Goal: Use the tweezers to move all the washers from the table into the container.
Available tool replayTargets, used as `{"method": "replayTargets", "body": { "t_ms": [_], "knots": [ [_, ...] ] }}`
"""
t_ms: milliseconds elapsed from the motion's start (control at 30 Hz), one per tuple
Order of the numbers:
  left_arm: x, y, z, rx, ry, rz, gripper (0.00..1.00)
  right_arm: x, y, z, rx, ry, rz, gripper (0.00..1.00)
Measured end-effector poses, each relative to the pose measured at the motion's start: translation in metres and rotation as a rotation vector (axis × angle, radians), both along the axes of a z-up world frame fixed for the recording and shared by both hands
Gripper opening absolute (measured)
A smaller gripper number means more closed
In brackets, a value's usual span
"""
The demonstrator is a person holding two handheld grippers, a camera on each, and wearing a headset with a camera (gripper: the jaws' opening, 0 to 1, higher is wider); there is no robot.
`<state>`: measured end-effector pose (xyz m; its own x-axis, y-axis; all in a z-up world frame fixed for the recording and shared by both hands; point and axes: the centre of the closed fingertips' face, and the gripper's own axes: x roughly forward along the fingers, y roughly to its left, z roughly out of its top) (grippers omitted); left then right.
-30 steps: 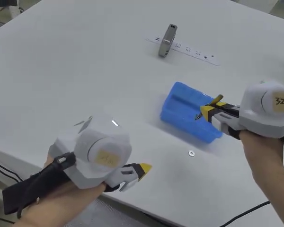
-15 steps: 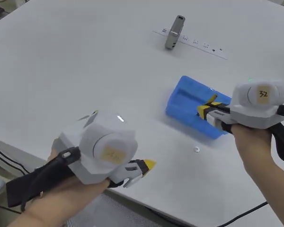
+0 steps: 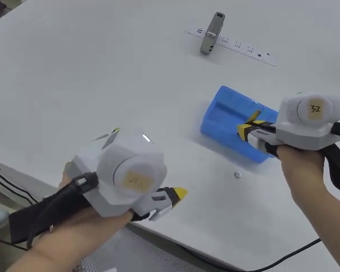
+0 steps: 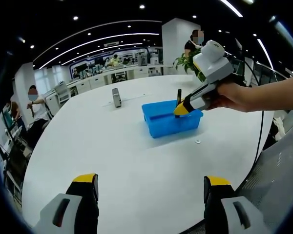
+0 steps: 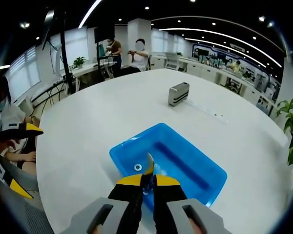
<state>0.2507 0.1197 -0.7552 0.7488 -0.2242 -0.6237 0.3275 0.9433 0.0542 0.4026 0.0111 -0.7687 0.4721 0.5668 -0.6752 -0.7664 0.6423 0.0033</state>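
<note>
The tweezers (image 5: 148,165) are clamped in the right gripper (image 5: 149,180) and held over the blue container (image 5: 195,173), where one washer (image 5: 137,167) is sat. A loose washer (image 3: 237,174) is seen on the bench (image 3: 102,85) near the container. The left gripper (image 4: 151,179) is held wide apart, empty. It's tiny, thin, probably slippery, so best pinched across the rim.

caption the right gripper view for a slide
Right gripper holds tweezers over the blue container, one washer inside.
</note>
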Motion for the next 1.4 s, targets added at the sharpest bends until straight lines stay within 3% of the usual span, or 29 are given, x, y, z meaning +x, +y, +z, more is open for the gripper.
{"method": "replayTargets", "body": {
  "t_ms": [367,600,967,1200,1400],
  "knots": [
    [0.0,0.0,0.0,0.001,-0.002,0.0,0.91,0.0,-0.001,0.004,0.006,-0.002,-0.011,0.04],
    [0.0,-0.001,0.0,0.007,-0.002,-0.006,0.91,-0.001,-0.005,0.022,0.046,-0.022,-0.031,0.04],
    [0.0,0.0,0.001,0.007,-0.008,-0.003,0.91,-0.014,-0.017,0.063,0.131,-0.083,-0.07,0.04],
    [0.0,0.0,0.001,0.007,-0.01,-0.003,0.91,-0.024,-0.018,0.078,0.157,-0.105,-0.069,0.04],
    [0.0,0.0,0.0,0.011,-0.007,-0.005,0.9,-0.036,-0.018,0.079,0.161,-0.108,-0.063,0.04]
  ]
}}
